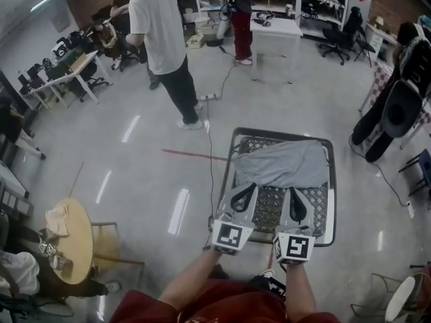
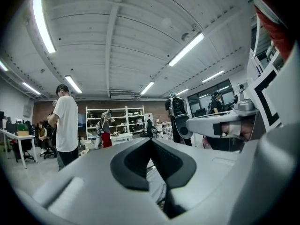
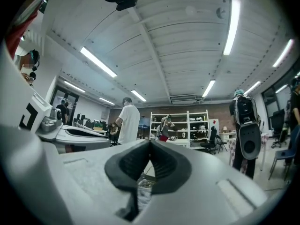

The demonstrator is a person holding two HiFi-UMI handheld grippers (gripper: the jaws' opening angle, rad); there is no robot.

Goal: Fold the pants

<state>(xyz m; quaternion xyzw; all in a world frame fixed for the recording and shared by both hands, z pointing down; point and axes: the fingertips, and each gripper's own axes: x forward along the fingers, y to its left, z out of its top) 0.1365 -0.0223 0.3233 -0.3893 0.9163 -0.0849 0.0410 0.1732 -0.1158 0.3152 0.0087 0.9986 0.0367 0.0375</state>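
Observation:
Grey pants (image 1: pixel 283 163) lie bunched across the far half of a small table with a patterned top (image 1: pixel 269 210). My left gripper (image 1: pixel 246 188) and right gripper (image 1: pixel 295 191) reach side by side to the pants' near edge, both pointing level. The left gripper (image 2: pixel 151 139) has its jaws closed together, with grey cloth (image 2: pixel 157 189) hanging just under the tips. In the right gripper view, the right gripper (image 3: pixel 150 142) is likewise closed, with cloth (image 3: pixel 143 191) showing below the tips. Each seems pinched on the pants' near edge.
A person in a white shirt (image 1: pixel 165 39) stands on the floor beyond the table, another in red trousers (image 1: pixel 241 19) by a white table (image 1: pixel 276 29). A person with a dark pack (image 1: pixel 397 106) stands at the right. A round wooden table (image 1: pixel 71 237) is at the left. A cable (image 1: pixel 210 147) runs along the floor.

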